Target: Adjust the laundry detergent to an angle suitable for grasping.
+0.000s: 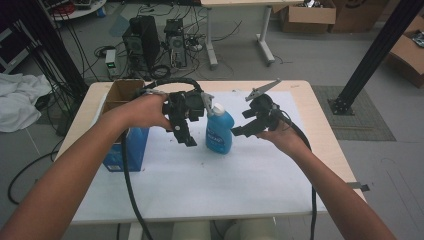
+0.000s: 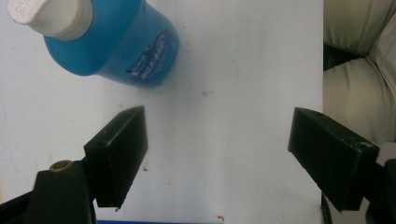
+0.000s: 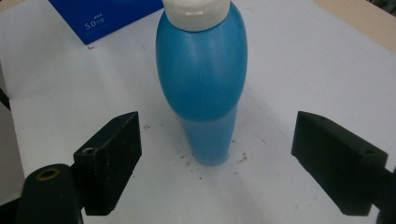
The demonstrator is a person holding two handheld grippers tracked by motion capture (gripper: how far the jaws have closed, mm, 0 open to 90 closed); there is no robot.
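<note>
blue bottle [image 1: 219, 131], white cap, upright on white sheet, mid-table.

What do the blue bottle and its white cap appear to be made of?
Blue bottle: likely moulded plastic, smooth semi-gloss, with a soft sheen and a faint vertical seam. White cap: apparently matte, opaque plastic. Both grippers are open around nothing.

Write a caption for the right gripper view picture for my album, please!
A blue bottle with a white cap stands upright ahead of the right tool, its jaws open wide.
</note>
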